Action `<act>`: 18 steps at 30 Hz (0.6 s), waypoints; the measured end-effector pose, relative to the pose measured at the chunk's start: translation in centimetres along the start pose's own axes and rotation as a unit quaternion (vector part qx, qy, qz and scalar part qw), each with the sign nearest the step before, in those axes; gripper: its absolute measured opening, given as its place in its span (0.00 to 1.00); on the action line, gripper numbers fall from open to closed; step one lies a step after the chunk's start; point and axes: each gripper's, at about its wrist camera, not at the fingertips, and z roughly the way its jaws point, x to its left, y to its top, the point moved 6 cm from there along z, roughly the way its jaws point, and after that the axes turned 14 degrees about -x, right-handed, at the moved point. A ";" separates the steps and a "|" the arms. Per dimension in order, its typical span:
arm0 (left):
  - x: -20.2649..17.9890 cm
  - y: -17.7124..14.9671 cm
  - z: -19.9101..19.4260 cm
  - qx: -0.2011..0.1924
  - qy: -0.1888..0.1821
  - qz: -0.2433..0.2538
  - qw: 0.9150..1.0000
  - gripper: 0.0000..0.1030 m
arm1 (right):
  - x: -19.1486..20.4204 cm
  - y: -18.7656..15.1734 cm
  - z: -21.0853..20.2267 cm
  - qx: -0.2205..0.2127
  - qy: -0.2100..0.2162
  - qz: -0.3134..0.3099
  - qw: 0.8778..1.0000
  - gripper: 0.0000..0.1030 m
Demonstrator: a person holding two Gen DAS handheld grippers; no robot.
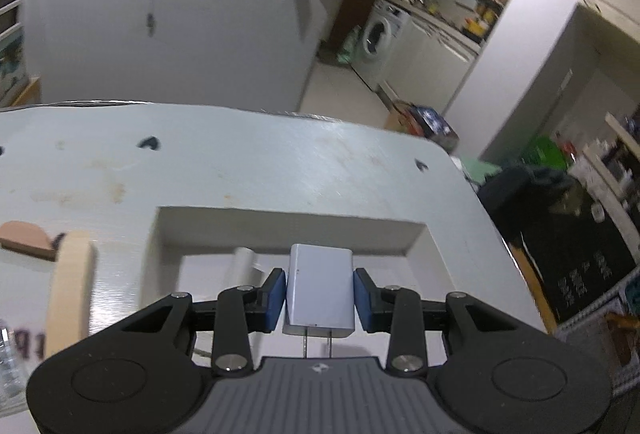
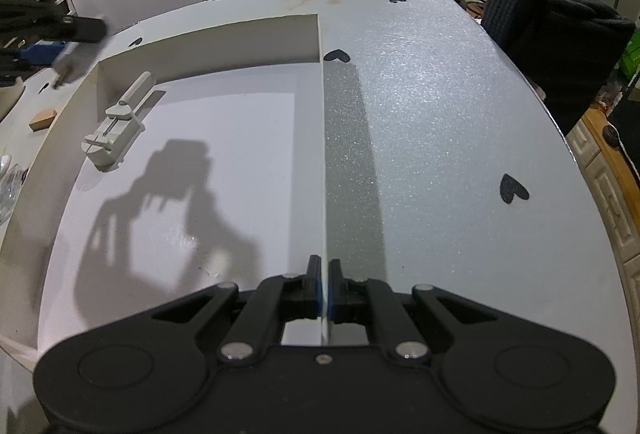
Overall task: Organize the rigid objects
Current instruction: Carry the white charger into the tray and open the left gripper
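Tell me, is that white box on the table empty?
No. One thing lies in the white box: a grey clamp-like tool by its far-left wall. The left gripper holds a white charger above the box.

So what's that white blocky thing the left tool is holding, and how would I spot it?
Find the shallow white tray on the pale table. Just above it, the left tool pinches a white charger plug between its blue pads. It is a smooth rounded block with two metal prongs pointing back at the camera, unlike the grey clamp-like gadget lying in the tray.
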 end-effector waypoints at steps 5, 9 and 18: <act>-1.2 -1.6 1.7 0.033 -0.014 0.026 0.999 0.37 | 0.0 -0.1 -0.1 -0.004 -0.001 0.004 1.000 0.03; -1.2 -2.5 2.9 0.053 -0.016 0.025 0.998 0.37 | 0.0 -0.1 -0.2 -0.005 -0.003 0.004 1.000 0.03; -1.1 -3.0 4.1 0.063 -0.022 0.033 0.997 0.37 | 0.1 -0.1 -0.2 -0.004 -0.006 0.001 1.000 0.03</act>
